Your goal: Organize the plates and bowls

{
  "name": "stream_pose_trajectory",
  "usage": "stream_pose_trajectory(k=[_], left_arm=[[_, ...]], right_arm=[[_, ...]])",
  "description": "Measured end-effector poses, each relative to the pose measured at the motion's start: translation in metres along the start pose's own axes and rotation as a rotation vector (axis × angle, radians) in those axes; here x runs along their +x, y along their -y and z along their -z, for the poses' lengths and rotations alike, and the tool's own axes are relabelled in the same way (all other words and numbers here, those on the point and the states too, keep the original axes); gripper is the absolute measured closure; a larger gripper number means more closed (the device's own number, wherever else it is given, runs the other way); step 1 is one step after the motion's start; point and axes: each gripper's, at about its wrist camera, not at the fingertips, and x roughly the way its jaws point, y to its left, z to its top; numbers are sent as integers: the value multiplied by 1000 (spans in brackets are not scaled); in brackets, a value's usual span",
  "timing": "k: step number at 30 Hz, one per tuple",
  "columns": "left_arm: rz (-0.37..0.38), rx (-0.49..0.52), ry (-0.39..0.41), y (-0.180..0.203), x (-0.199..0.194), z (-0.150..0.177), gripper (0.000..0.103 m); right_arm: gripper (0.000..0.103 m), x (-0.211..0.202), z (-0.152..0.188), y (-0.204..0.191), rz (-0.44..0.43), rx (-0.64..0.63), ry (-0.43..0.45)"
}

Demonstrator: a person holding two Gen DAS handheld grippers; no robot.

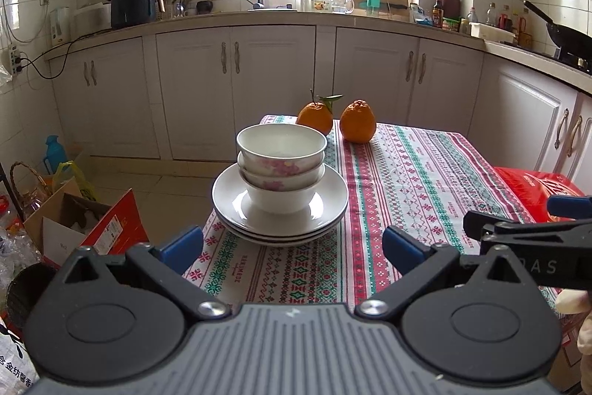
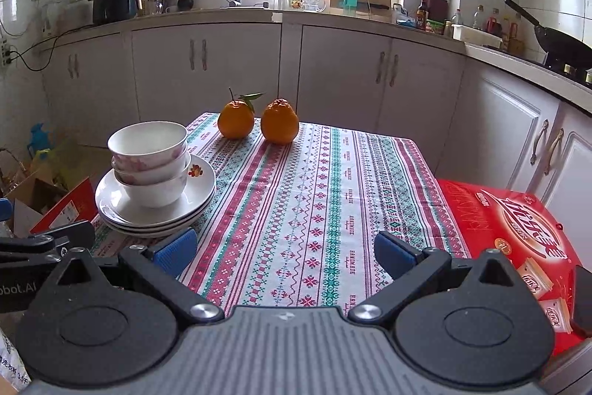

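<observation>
Three white bowls (image 1: 281,165) with pink flowers are nested on a stack of three white plates (image 1: 229,206) at the table's left edge. The stack also shows in the right wrist view, bowls (image 2: 150,161) on plates (image 2: 199,187). My left gripper (image 1: 292,247) is open and empty, just short of the stack. My right gripper (image 2: 283,252) is open and empty over the patterned tablecloth (image 2: 314,202), to the right of the stack. The right gripper's body (image 1: 529,236) shows at the right edge of the left wrist view.
Two oranges (image 1: 336,121) stand at the table's far end. A red box (image 2: 518,228) lies at the table's right. Cardboard boxes and bags (image 1: 74,221) sit on the floor left of the table. Kitchen cabinets (image 1: 236,87) run behind.
</observation>
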Motion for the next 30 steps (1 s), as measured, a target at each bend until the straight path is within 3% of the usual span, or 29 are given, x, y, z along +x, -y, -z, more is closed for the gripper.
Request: stream_pose_trajectory(k=[30], left_arm=[[-11,3,-1,3,-4,-2,1]], right_arm=[[0,-1,0,2,16,8,13]])
